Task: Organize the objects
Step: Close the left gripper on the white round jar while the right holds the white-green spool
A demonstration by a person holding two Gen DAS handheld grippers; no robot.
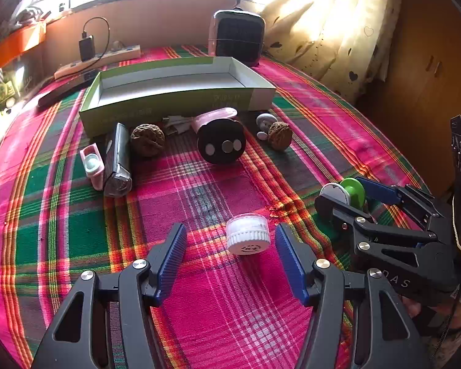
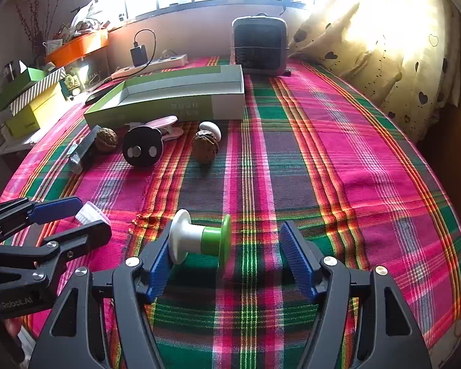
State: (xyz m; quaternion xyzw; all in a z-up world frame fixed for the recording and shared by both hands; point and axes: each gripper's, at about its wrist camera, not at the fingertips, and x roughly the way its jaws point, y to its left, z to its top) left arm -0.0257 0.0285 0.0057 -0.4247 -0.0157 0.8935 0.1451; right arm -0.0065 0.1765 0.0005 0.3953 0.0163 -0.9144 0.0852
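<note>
On the plaid-covered counter, a small white ridged-lid jar lies between the blue pads of the left tongs, nearer the right pad; the pads stand wide apart and neither touches it. The right wrist view shows only a sliver of this jar, half hidden behind the left tongs at its left edge.

The right tongs are also spread apart. A white and green spool lies on its side between them, its white end against or just beside the left pad, its green end well clear of the other. From the left wrist view the same spool is seen end-on between the right tongs, so its length cannot be read there.

Farther back an open green and white box sits on the cloth. Along its front lie two walnuts, a black round disc, a pink clip and a dark clear-ended case. Only the left wrist view shows the small pink holder beside that case. Only the right wrist view shows the stacked boxes and orange tray at the far left. A grey heater stands behind the box.
</note>
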